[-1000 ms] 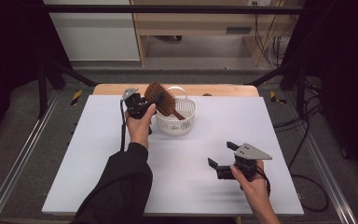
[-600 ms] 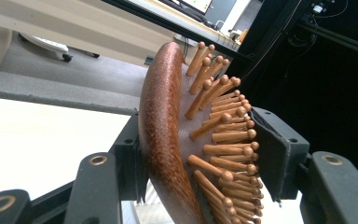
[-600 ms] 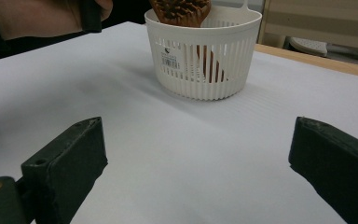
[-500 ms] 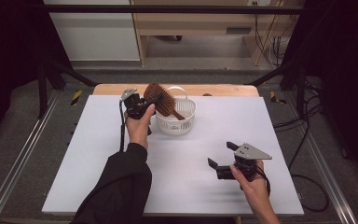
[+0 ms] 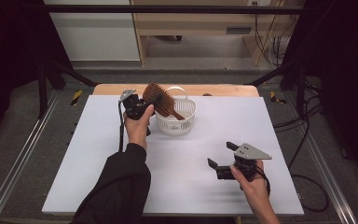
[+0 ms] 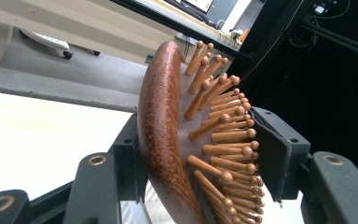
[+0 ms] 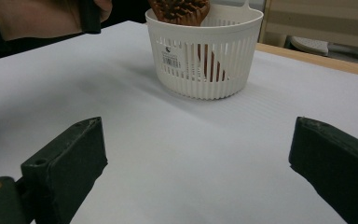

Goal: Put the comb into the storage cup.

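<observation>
A brown wooden hairbrush (image 5: 161,100) stands tilted with its handle down inside a white slatted basket (image 5: 177,122) at the back of the white table. My left gripper (image 5: 150,100) is shut on the brush head. In the left gripper view one jaw presses the smooth back of the hairbrush (image 6: 161,121) and the other pad meets its bristle tips. My right gripper (image 5: 219,154) rests low at the front right, open, with nothing between its jaws. The right gripper view looks across the table at the basket (image 7: 205,60) with the hairbrush (image 7: 179,10) poking above its rim.
The white board (image 5: 191,186) covers the table, with a wooden strip (image 5: 223,89) along its far edge. Metal rails (image 5: 23,158) run down both sides. A black cable (image 5: 307,186) trails off to the right. Bare board lies between the basket and my right gripper.
</observation>
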`<state>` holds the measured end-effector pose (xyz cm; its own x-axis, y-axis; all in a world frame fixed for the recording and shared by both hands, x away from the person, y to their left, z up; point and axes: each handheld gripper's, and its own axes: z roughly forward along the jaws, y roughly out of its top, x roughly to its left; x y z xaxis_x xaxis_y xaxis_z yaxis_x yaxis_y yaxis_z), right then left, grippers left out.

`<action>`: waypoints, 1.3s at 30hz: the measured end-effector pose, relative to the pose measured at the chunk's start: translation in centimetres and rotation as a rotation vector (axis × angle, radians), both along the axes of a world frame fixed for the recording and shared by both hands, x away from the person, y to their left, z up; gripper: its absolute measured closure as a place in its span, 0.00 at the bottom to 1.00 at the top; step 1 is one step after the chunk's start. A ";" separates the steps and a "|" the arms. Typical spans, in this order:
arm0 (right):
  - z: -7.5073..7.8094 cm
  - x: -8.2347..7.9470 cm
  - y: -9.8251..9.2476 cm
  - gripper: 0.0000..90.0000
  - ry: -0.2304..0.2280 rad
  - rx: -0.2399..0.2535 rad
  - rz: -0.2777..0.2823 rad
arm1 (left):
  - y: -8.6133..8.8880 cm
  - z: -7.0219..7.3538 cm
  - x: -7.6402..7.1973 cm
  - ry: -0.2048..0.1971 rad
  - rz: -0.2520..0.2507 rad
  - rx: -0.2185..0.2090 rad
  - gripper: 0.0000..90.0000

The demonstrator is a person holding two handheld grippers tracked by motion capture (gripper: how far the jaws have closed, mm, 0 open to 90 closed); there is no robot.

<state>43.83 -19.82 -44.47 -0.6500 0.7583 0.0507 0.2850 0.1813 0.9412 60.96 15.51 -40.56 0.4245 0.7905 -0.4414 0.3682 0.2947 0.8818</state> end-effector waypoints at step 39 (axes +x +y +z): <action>-0.1 0.1 0.1 0.05 0.004 -0.006 0.005 | 0.9 -0.8 0.1 0.020 0.012 -0.018 0.45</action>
